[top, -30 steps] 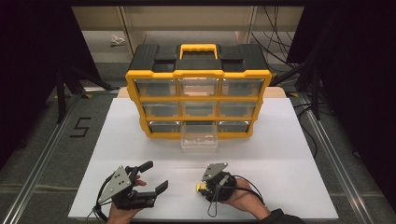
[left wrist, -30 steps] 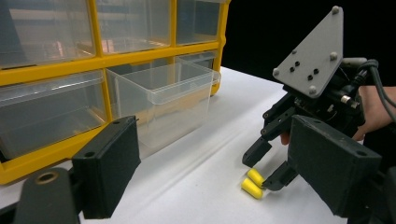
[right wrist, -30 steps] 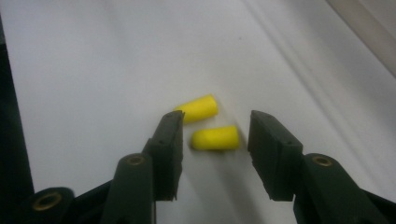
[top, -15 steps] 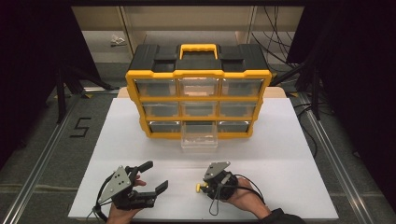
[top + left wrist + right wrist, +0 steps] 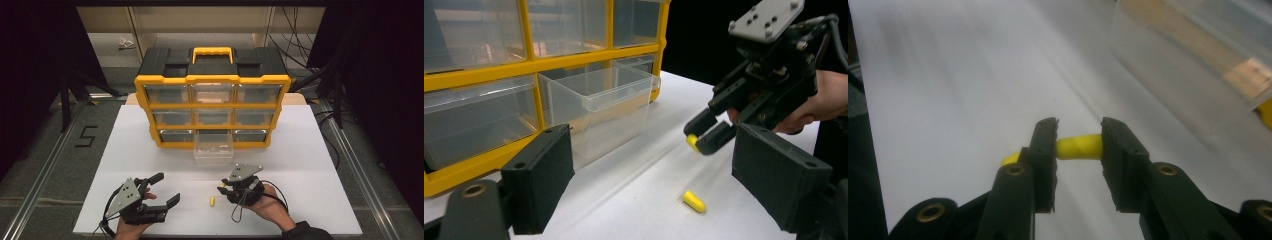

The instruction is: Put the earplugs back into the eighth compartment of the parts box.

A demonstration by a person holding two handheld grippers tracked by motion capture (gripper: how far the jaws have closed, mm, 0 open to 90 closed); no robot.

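Your right gripper (image 5: 1078,150) pinches a yellow plug (image 5: 1079,147); your left gripper (image 5: 159,189) sits spread, a second plug (image 5: 212,201) on the table (image 5: 310,150).

The clear plastic drawer (image 5: 596,102) sticks out of the yellow-framed organizer cabinet (image 5: 531,60), sitting on the white counter (image 5: 644,175). Right of the drawer, the right gripper (image 5: 702,140) pinches a small yellow foam earplug (image 5: 692,141) off the counter. Another yellow earplug (image 5: 694,201) lies below it. The left gripper (image 5: 664,185) has its black jaws spread wide up front.
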